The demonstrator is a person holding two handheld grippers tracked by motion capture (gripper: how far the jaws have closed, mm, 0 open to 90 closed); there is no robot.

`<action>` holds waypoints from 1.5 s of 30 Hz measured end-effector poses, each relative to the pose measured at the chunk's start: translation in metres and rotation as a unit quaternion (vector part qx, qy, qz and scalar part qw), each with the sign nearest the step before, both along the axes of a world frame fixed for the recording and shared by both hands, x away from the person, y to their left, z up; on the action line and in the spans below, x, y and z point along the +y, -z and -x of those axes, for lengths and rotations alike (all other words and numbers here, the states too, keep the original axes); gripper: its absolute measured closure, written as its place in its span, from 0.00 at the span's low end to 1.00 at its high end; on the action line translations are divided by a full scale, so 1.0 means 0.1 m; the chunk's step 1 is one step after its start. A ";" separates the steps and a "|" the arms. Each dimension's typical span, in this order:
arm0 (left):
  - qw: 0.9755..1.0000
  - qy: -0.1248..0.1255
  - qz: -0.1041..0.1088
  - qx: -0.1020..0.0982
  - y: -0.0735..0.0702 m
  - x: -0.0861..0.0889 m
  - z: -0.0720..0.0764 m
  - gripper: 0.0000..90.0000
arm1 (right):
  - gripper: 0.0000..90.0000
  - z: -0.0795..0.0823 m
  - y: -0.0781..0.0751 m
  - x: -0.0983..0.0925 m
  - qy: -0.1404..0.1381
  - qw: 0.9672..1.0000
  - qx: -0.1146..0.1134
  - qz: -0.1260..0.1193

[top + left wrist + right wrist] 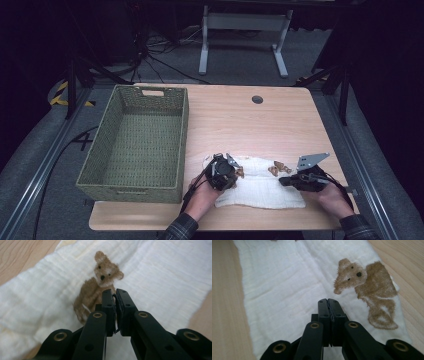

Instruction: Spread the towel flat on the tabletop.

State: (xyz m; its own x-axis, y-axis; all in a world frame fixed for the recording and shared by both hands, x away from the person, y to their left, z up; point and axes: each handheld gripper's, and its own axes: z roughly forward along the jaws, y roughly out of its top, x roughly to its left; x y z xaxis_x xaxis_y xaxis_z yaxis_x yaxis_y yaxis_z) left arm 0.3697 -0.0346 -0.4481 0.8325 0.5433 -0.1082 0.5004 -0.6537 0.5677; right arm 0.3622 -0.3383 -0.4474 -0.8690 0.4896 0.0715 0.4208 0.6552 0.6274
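A white cloth [260,192] lies flat near the table's front edge, with a fuzzy brown bear figure at each end. My left gripper [234,171] hovers over the cloth's left end. In the left gripper view its black jaws [115,293] stand together with nothing between them, their tips just below the bear [100,285] on the cloth [162,272]. My right gripper [283,181] sits over the right end, shut and empty. In the right gripper view its tips [328,302] rest over bare cloth [282,285], with the other bear [372,290] to their right.
A green woven basket [183,130] stands empty on the table's left half, close to the left hand. The wooden tabletop [250,125] has a round cable hole [257,99] at the back. Beyond the table are a white desk frame [243,22] and floor cables.
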 end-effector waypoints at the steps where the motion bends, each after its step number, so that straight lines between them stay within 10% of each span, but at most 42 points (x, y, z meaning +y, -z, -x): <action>1: 1.000 0.000 -0.003 -0.001 0.01 -0.04 -0.02 0.95 | 1.00 -0.02 0.01 0.01 0.001 1.000 0.001 0.006; 18: 0.999 0.041 0.006 -0.006 0.03 -0.28 -0.02 0.96 | 0.99 0.27 -0.05 -0.17 -0.007 1.000 0.008 0.003; 29: 0.999 0.049 -0.002 -0.014 0.03 -0.27 -0.01 1.00 | 0.91 -0.33 -0.34 0.14 0.009 0.999 -0.023 -0.044; 45: 0.999 0.042 0.007 -0.014 0.04 -0.26 0.00 1.00 | 0.94 -0.84 -0.06 0.62 -0.004 0.999 0.030 -0.015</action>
State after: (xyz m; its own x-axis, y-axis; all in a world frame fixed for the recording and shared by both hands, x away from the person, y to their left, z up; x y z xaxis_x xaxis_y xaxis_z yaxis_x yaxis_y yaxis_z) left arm 0.3702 -0.0609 -0.4524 0.8783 0.4693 -0.0917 0.4275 -0.6848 0.5902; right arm 0.4464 -0.2765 -0.4414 -0.8665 0.4794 0.1388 0.4533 0.6395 0.6209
